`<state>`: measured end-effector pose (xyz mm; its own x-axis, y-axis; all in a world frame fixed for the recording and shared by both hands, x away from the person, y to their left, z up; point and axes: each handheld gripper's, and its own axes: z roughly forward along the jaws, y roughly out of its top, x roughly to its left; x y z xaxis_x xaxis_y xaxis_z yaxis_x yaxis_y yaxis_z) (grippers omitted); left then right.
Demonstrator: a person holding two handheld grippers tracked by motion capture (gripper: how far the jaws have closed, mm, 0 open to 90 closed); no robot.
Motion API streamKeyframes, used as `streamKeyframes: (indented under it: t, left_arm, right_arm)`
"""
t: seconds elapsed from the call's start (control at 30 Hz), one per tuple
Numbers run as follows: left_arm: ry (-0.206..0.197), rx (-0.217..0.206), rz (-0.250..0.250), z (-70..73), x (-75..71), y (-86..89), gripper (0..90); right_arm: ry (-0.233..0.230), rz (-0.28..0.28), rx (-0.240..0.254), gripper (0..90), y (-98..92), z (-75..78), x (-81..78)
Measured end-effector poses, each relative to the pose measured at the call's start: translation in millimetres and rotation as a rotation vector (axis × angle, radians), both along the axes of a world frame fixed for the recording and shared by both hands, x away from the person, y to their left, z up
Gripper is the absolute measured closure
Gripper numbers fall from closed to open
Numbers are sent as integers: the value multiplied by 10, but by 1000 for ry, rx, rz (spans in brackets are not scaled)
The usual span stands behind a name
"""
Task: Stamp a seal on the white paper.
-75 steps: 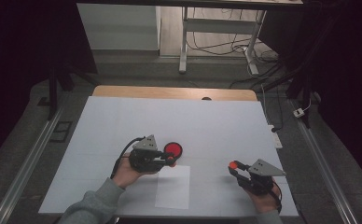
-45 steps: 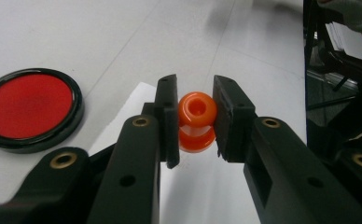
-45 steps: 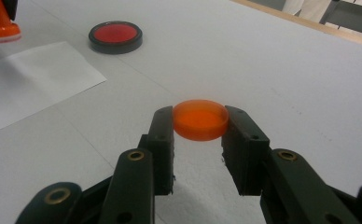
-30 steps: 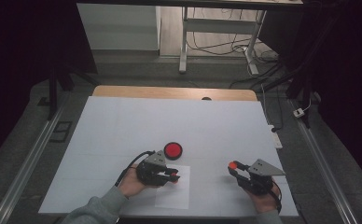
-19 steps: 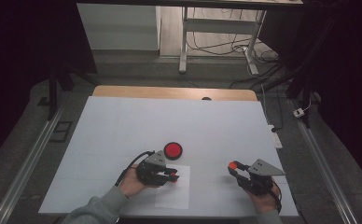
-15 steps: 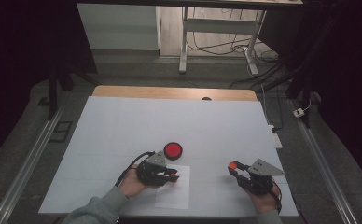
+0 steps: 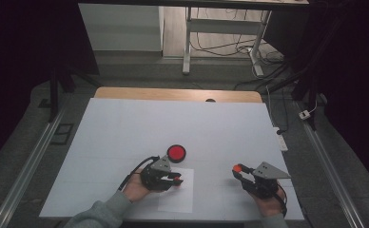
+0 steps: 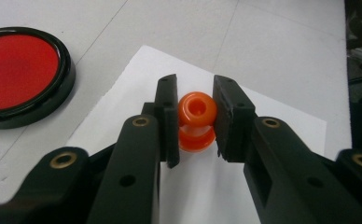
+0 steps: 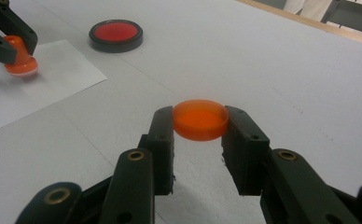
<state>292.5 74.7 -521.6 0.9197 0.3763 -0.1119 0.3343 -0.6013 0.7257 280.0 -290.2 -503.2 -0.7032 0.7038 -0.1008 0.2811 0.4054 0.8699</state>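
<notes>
**Press the stamp flat on the paper**

The left tool (image 8: 195, 123) clamps the orange stamp (image 8: 196, 120), its base on the white paper (image 8: 272, 135) just beside the red ink pad (image 8: 18, 70). Push straight down, no sliding. The right tool (image 9: 198, 122) grips the orange cap (image 9: 200, 119) above the desk (image 9: 263, 60).

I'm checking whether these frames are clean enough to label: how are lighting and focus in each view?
High view: dim, dark surroundings, white table evenly lit. Left gripper view: orange stamp sharp, soft glare on the red ink pad. Right gripper view: orange cap crisp, far background softer.
</notes>
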Motion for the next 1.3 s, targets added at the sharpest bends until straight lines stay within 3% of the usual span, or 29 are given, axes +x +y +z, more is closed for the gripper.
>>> streamKeyframes:
  t: [0.57, 0.8, 1.3]
  left_arm:
    - [-21, 15, 9, -64, -20, -40, 724]
    - [-72, 45, 19, -67, -97, -66, 726]
    - [-93, 49, 10, -85, -109, -61, 729]
  right_arm:
    - [1, 1, 0, 646, 4, 0, 0]
    - [2, 1, 2, 646, 2, 1, -3]
    - [3, 1, -1, 646, 12, 1, -3]
